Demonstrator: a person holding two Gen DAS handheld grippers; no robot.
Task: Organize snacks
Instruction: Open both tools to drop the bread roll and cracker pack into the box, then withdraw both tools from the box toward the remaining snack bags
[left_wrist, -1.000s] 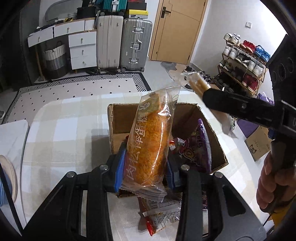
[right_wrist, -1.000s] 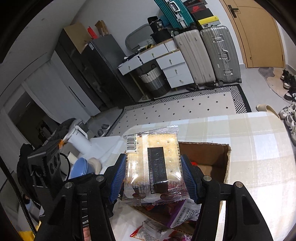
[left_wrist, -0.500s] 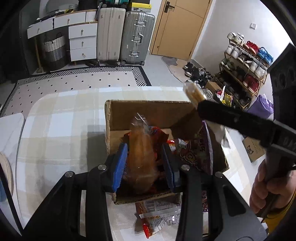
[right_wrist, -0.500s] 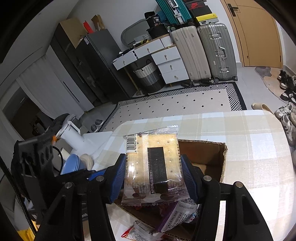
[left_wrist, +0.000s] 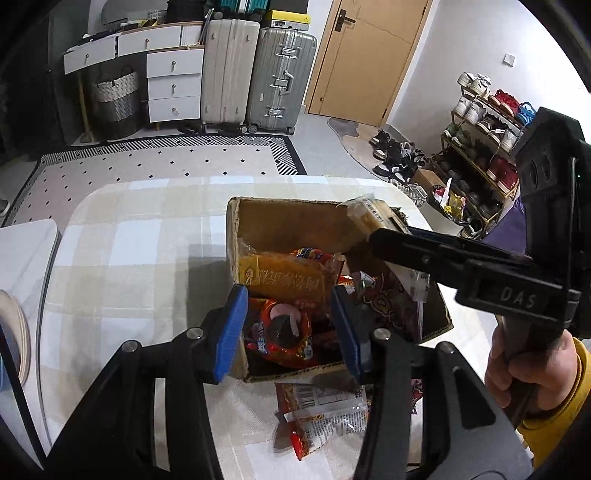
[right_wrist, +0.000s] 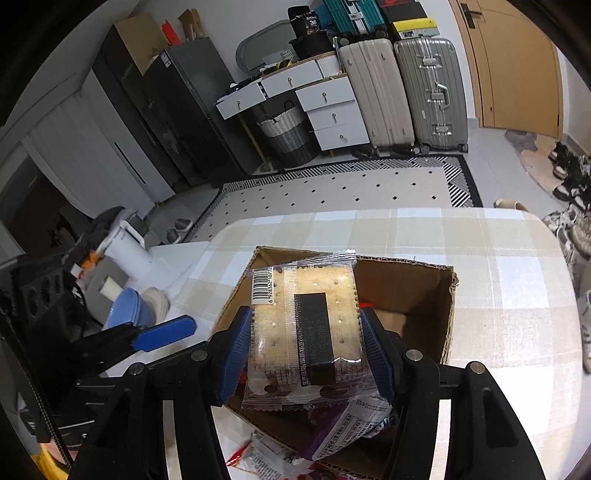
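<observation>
Left wrist view: looks forward and steeply down along its fingers, close above the cardboard box (left_wrist: 295, 225), which lies just beyond and between the jaws. Far end faces the door (left_wrist: 365, 59).

Right wrist view: same downward pitch, close over the box (right_wrist: 417, 291) from its other side, box beyond the jaws, suitcases (right_wrist: 432, 88) far ahead.

Shared: the box, checked table (left_wrist: 140, 258), suitcases (left_wrist: 280, 77), and each sees the other gripper beside its jaws.
</observation>
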